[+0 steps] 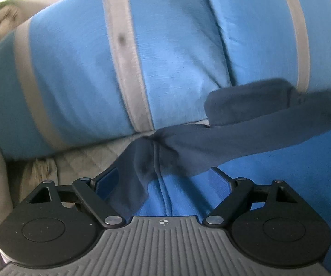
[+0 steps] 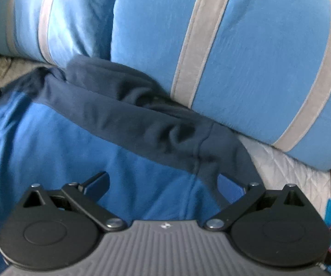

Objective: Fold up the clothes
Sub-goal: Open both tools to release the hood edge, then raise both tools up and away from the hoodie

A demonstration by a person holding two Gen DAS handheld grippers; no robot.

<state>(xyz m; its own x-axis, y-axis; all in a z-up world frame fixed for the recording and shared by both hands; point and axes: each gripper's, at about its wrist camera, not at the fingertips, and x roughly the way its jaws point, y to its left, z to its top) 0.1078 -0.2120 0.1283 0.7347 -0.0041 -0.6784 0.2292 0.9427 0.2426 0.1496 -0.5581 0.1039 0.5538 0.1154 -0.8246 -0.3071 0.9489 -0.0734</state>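
Both wrist views look down at a bed with a quilted grey cover.

Garment: bright blue with a navy band along its upper edge. It lies flat on the cover, its navy band running along the foot of the pillows. In the right view the same garment fills the lower left, the band crossing diagonally from upper left to lower right. The band is bunched and creased near its middle, where a thicker navy fold sits against a pillow. A seam runs down from the band into the blue cloth in both views.

Pillows: two, blue with grey stripes, side by side toward the head of the bed. Left view shows one centre-left and another at upper right; the band touches their lower edges.

Left gripper: jaws wide apart, cloth seen between them, pads not pressing on it. Nothing held.

Right gripper: jaws wide apart. The band's end lies over the right finger; no clamping visible.

Both pictures are somewhat blurred.
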